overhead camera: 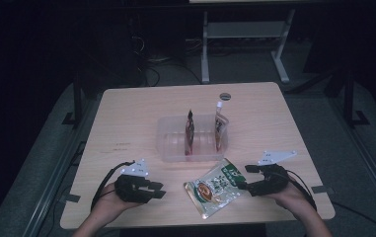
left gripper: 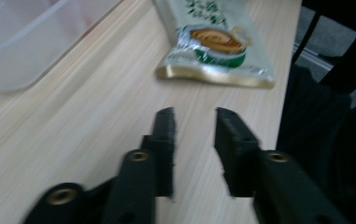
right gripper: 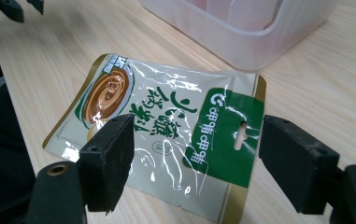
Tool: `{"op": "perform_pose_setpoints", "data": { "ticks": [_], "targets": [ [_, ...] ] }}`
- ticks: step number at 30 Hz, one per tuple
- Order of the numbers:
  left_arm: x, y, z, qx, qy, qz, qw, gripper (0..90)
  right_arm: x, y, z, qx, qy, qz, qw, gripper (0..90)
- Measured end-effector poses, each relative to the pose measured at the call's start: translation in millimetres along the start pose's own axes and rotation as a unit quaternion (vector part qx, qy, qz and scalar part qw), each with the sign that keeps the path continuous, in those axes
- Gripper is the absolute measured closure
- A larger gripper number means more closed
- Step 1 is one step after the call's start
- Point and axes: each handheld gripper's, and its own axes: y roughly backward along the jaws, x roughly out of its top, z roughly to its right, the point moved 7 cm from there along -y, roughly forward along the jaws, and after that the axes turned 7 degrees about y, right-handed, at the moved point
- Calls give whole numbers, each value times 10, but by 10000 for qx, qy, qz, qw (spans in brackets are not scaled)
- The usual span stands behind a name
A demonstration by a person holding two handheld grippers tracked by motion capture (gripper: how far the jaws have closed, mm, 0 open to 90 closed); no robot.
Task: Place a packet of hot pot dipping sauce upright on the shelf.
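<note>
A flat, shiny green-and-white pouch (overhead camera: 216, 186) printed with a brown bowl lies at the table's six o'clock edge, just below the clear tub (overhead camera: 175, 148). The right gripper (right gripper: 192, 161) straddles it, jaws wide; the left gripper (overhead camera: 158, 190), at nine o'clock, is narrow and empty.

tongs (right gripper: 192, 158): black, brass screws | plates: grey, three-cornered | cables: seemingly black

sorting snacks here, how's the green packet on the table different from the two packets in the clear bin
The green packet lies flat on the table, outside the clear bin; the two packets stand upright on edge inside it. It is green and silver; they look reddish-brown. All are sealed pouches.
</note>
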Motion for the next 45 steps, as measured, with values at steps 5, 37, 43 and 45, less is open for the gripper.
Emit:
{"op": "perform_pose_setpoints", "data": {
  "ticks": [5,37,43,45],
  "targets": [
    [109,-129,139,-172,-89,-37,9998,888,-19,-7,11,-16,-4,-44,10000,261],
    [433,-1165,392,-341,-510,-583,9964,898,-78,-73,142,-156,-139,-125,9997,286],
    [417,-1140,316,-246,-505,-631,9964,898,-81,-101,191,-277,-281,-126,9991,429],
    [405,-1127,288,-211,-495,-673,9963,898,-82,-121,213,-324,-348,-188,9987,494]
  ]
}}
